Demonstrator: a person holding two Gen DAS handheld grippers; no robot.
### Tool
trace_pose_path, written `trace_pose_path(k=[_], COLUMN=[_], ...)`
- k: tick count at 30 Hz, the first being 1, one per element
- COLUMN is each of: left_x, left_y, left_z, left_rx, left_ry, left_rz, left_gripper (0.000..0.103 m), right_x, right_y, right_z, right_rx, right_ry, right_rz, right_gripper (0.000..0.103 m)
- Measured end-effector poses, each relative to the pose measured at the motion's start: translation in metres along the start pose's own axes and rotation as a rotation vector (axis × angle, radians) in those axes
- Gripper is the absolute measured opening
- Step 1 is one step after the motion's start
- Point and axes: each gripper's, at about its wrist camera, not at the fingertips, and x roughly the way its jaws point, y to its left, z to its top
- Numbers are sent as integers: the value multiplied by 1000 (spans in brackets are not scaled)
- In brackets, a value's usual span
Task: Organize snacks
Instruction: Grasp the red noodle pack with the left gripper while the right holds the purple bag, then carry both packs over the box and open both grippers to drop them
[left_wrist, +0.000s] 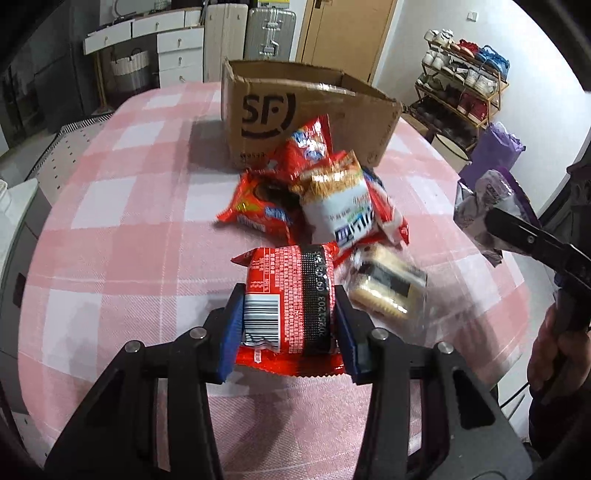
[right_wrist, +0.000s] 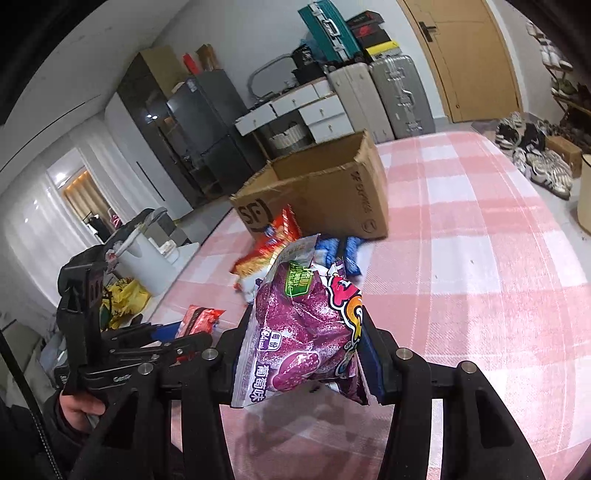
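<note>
Both tongs are loaded, left tongs (left_wrist: 290, 325) pinching a red snack pack (left_wrist: 291, 295), right tongs (right_wrist: 303, 354) a purple candy bag (right_wrist: 299, 328), with the open cardboard box (left_wrist: 303, 110) straight ahead toward the desk's (left_wrist: 129, 221) far edge, beyond the loose snack pile (left_wrist: 317, 199).

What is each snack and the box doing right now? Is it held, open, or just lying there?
Left gripper: shut on the red packet.
Red packet: held, barcode side up.
Right gripper: shut on the purple bag.
Purple bag: held, sealed.
Cardboard box: open at the top, standing on the table.
Snack pile: lying loose beside the box.
Cracker pack: blurred, state unclear.
</note>
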Motion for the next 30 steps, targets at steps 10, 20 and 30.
trace_pose_path(k=[10, 20, 30], left_x=[-33, -68, -88], left_y=[-10, -28, -28], left_z=[39, 85, 134], left_rx=[16, 104, 124], left_ry=[-112, -217, -237], left_rz=[-23, -14, -17], left_gripper=[42, 42, 42], right_x=[-13, -23, -15], right_y=[25, 42, 60], right_z=[25, 64, 114], right_rx=[-64, -128, -212], right_ry=[-36, -92, -116], right_rz=[30, 17, 22], right_gripper=[50, 50, 50])
